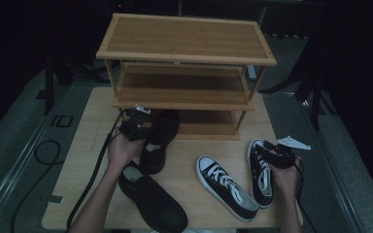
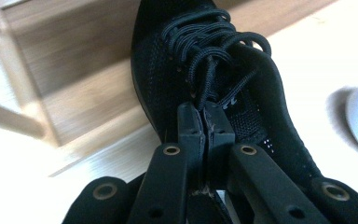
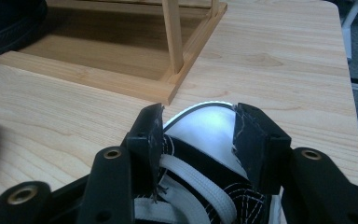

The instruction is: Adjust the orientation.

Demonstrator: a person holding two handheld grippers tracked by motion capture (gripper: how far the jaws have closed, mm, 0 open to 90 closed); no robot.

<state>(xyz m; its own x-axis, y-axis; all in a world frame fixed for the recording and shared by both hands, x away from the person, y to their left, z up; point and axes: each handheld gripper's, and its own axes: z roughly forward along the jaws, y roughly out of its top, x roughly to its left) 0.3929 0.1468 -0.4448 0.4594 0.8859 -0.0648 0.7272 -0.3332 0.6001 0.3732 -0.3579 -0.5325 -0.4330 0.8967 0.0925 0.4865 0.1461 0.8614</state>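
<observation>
My left gripper (image 1: 140,131) (image 2: 205,119) is shut on a black lace-up shoe (image 1: 160,136) (image 2: 168,60), pinching its collar just behind the laces. The shoe's toe lies at the front of the bottom shelf of a wooden shoe rack (image 1: 184,39) (image 2: 74,84). At the table's right, my right gripper (image 1: 271,151) (image 3: 198,123) grips the forefoot of a black-and-white sneaker (image 1: 261,174) (image 3: 209,135). Its pads sit on either side of the white toe cap, and the sneaker rests on the table.
A second black shoe (image 1: 153,196) lies near the front edge. The matching sneaker (image 1: 226,187) sits mid-right. The rack's two upper shelves are bare. The rack's front post (image 3: 173,37) stands just ahead of the right gripper. A light wooden table (image 1: 92,121) carries everything.
</observation>
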